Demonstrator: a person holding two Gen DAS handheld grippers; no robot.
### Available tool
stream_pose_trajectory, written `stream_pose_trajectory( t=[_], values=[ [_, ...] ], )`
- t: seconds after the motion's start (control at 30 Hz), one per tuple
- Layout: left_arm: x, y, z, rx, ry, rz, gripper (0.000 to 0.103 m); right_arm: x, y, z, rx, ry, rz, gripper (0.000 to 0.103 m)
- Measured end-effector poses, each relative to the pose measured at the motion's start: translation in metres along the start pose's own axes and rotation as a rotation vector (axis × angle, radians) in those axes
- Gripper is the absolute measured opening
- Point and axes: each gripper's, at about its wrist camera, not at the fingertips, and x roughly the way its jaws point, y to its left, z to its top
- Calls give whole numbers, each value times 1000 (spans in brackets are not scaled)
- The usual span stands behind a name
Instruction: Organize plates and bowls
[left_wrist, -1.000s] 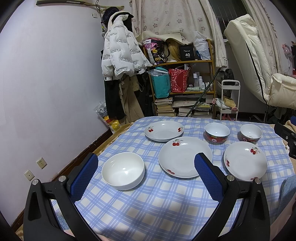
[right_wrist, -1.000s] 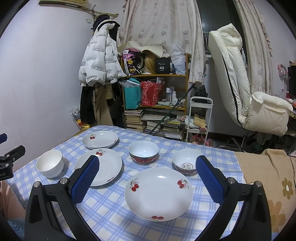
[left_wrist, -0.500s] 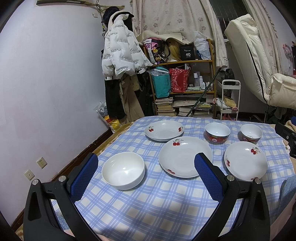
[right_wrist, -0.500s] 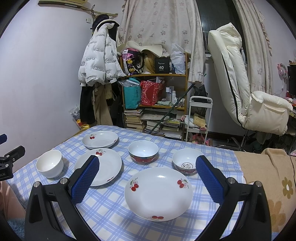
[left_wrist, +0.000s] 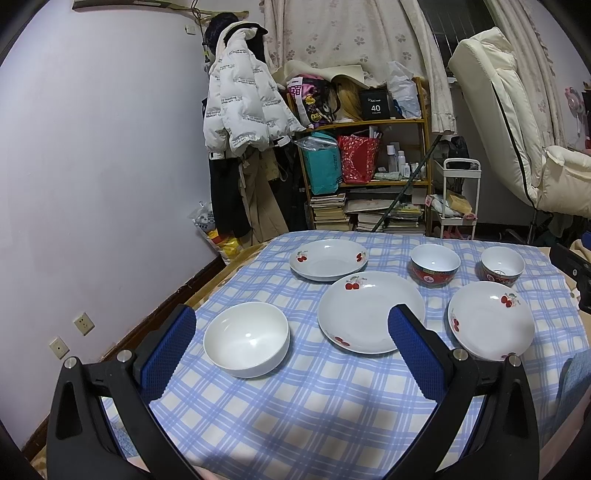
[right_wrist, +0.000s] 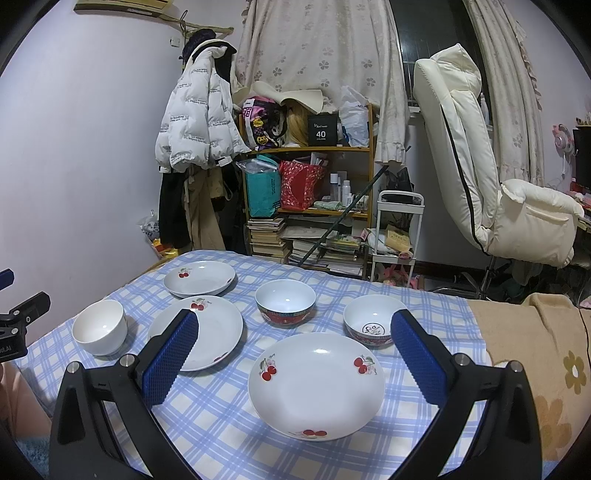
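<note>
On the blue checked tablecloth (left_wrist: 332, 406) lie three white cherry-print plates: far (left_wrist: 328, 259), middle (left_wrist: 370, 312) and right (left_wrist: 491, 320). A plain white bowl (left_wrist: 246, 339) sits at the left. Two red-sided bowls (left_wrist: 436, 264) (left_wrist: 502, 265) stand at the back right. My left gripper (left_wrist: 291, 332) is open and empty, above the near edge, between the white bowl and the middle plate. My right gripper (right_wrist: 295, 341) is open and empty, over the nearest plate (right_wrist: 316, 385). The right wrist view also shows the white bowl (right_wrist: 99, 327) and both red bowls (right_wrist: 285, 302) (right_wrist: 373, 320).
A cluttered wooden shelf (left_wrist: 365, 177) with books and bags stands behind the table. A white puffer jacket (left_wrist: 243, 107) hangs at the wall. A white reclining chair (right_wrist: 480, 177) and a small white cart (right_wrist: 397, 236) stand at the right. A beige flowered blanket (right_wrist: 535, 350) covers the table's right end.
</note>
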Motion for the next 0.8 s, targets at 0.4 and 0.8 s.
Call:
stream_pose_trajectory(
  t=[0.4,0.8],
  values=[
    [0,0,0,2,2,0,102,1,0,0,1,1,-2,103],
    [24,8,-5,21,96,-2,102,7,5,10,-32,12,-10,103]
  ],
)
